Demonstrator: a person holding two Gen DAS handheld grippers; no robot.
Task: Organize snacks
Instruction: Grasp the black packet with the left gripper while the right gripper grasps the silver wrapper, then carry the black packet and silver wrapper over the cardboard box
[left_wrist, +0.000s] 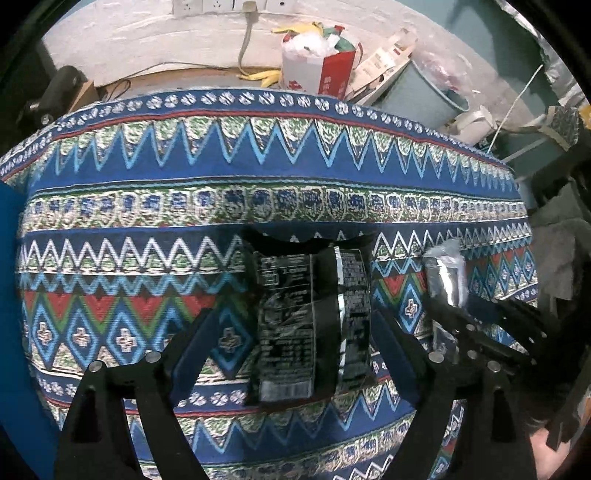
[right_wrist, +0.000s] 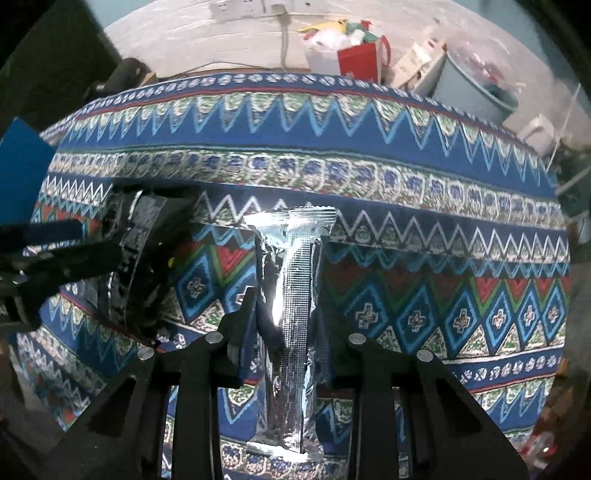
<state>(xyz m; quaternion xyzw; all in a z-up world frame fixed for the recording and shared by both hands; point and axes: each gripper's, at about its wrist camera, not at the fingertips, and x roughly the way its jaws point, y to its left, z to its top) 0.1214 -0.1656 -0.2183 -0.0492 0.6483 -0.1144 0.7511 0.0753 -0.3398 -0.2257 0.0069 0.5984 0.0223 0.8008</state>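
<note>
Two grippers, two packets: black packet (left_wrist: 312, 325), silver packet (right_wrist: 290, 325).

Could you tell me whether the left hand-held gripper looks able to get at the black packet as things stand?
Probably yes: the left hand-held gripper is open, with the black packet lying between its fingers on the cloth, nothing covering it.

glossy black plastic packet (left_wrist: 312, 325), shiny crinkled foil packet (right_wrist: 291, 328), woven tablecloth (left_wrist: 258, 173)
</note>
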